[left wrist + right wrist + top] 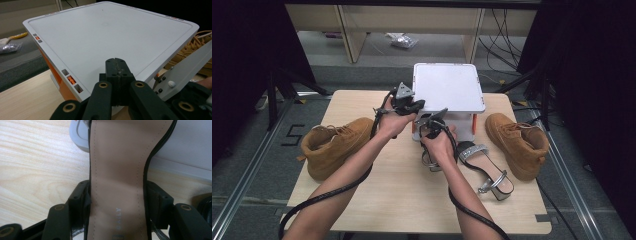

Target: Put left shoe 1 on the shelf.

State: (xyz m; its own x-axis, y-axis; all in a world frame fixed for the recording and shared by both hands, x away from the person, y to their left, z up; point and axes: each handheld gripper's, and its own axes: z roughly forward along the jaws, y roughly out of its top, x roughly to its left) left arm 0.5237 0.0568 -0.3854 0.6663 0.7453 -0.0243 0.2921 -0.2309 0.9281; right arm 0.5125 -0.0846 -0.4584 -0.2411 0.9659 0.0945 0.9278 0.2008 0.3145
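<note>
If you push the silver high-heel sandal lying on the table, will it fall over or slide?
The silver strappy high-heel sandal already lies tilted on its side on the light wooden table, so it probably can't tip further. Its block heel and thin straps suggest it would likely swivel, not roll. It looks light, so it should slide easily.

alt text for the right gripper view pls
The right claw grips a sandal by both edges of its tan insole, black jaws either side. Beneath are the light wood table and a white stand's base.
</note>
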